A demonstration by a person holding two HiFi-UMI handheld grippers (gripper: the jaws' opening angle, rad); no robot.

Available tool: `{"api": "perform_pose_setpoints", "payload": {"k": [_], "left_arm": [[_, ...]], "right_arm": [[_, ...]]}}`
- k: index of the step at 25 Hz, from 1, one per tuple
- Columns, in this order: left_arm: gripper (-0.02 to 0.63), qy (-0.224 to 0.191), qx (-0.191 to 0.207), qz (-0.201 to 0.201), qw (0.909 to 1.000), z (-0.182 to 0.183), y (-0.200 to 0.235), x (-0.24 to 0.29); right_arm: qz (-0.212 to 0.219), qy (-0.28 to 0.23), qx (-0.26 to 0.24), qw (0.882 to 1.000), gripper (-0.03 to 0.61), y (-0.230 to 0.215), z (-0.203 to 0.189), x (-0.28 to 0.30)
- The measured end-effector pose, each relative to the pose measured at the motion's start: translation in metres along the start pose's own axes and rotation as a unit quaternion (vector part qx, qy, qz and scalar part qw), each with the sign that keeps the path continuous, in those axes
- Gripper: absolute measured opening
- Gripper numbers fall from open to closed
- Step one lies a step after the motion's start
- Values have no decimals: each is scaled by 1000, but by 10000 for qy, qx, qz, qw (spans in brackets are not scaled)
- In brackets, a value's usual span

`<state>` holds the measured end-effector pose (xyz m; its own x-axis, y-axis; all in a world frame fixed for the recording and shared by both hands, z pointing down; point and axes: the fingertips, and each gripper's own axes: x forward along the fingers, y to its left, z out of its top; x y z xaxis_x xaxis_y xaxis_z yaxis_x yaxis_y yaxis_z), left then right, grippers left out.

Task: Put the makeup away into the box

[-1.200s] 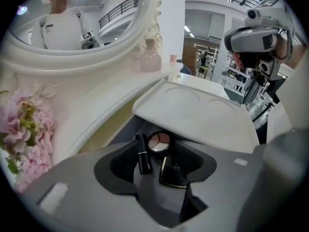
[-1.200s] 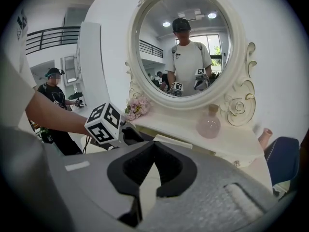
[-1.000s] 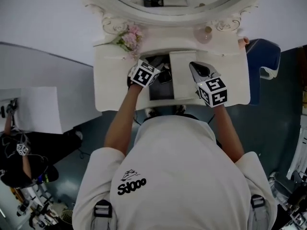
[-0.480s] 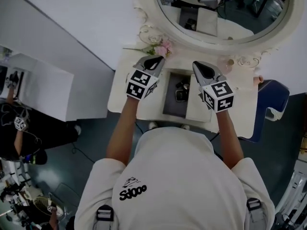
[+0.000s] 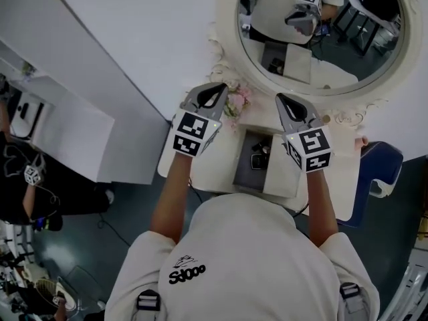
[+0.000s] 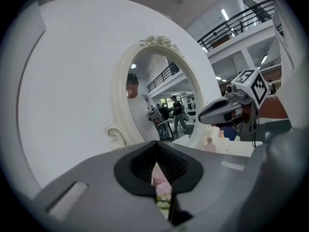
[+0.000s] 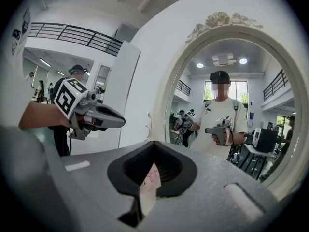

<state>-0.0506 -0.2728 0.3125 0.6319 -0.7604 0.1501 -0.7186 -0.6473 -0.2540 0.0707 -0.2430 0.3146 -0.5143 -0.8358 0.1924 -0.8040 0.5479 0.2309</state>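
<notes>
From the head view, a white dressing table has a sunken box with its white lid folded open to the right. Dark makeup items lie inside. Both grippers are held high above the table, level, pointing at the wall and mirror. My left gripper is shut and empty, over the table's left part by the flowers. My right gripper is shut and empty too, over the lid. In the left gripper view the jaws meet at the tip; the right gripper view shows the same.
An oval white-framed mirror hangs behind the table, with pink flowers at its base. A small pink bottle stands at the back right. A blue chair is to the right, a white cabinet to the left.
Both grippers have risen from the box up in front of the mirror. The left one, which was down at the box, is now clear of it and shut.
</notes>
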Motion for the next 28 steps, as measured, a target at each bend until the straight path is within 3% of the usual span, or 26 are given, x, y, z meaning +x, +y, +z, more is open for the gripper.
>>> {"api": "perform_pose_setpoints", "payload": {"k": [7, 14, 28], "left_arm": [[17, -423, 380, 18, 9984, 48, 2, -8], [17, -735, 632, 2, 9953, 83, -3, -15], [17, -866, 824, 36, 9928, 100, -11, -25]], "right_arm": [[-3, -512, -16, 9987, 2, -6, 54, -13], [-78, -696, -115, 9975, 2, -9, 73, -20], [-18, -791, -211, 9966, 2, -5, 83, -30]]}}
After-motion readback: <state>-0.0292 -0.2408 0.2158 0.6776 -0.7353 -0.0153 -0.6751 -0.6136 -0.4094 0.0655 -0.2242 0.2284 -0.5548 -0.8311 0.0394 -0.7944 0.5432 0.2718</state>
